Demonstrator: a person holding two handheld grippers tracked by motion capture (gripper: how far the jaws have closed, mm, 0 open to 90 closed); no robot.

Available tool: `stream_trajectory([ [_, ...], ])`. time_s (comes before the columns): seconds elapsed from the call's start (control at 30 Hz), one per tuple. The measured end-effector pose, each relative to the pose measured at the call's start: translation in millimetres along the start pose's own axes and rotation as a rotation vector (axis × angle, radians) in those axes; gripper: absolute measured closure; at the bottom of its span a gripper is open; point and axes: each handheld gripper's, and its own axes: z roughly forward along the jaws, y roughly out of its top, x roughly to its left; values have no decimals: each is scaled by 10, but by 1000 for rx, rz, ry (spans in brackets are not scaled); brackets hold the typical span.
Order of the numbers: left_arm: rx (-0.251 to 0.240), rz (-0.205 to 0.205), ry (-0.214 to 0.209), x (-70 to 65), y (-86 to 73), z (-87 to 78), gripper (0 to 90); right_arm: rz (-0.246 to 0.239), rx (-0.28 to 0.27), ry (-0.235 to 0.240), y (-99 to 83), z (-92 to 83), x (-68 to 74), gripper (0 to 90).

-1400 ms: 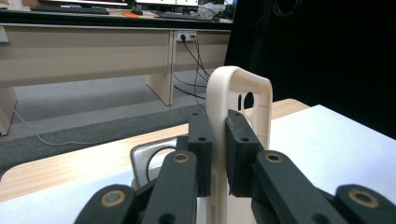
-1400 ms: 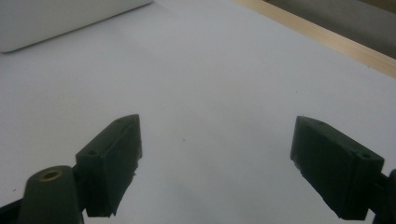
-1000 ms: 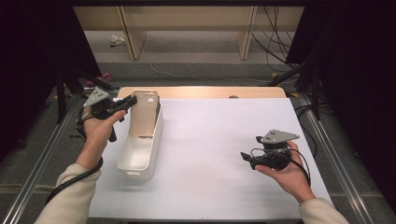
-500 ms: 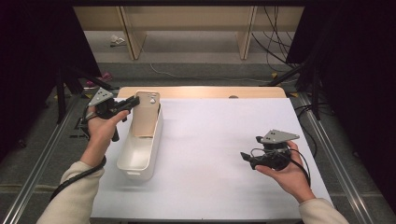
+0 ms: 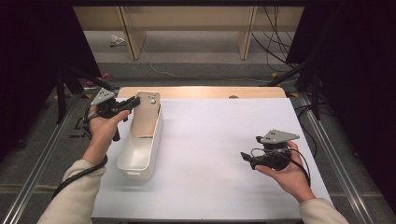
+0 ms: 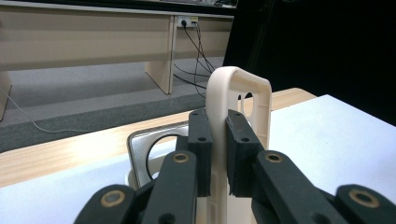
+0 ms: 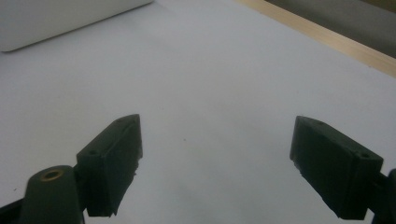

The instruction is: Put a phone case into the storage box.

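Beige lid (image 5: 145, 115) tilted lengthwise in bin (image 5: 140, 154), left gripper (image 5: 132, 102) jaws clamping it, right gripper (image 5: 246, 158) jaws apart

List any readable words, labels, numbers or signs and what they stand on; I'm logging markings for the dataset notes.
None can be read.
The beige lid clamped in the left gripper: no print visible.
The white bin: no label visible.
The wall socket behind the table: too small to show any marking.
The right gripper, jaws apart over the white table cover: bare.
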Motion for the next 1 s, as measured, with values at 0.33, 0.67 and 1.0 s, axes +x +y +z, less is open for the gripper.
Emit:
stream_trajectory([
  [0.33,6,-12,-2,50,-48,46,816,-1,-1,1,1,0,1,180],
  [0.67,23,-16,4,81,-86,97,815,1,1,2,-1,2,0,181],
  [1.0,32,-13,7,87,-79,131,815,0,2,3,-2,5,1,182],
])
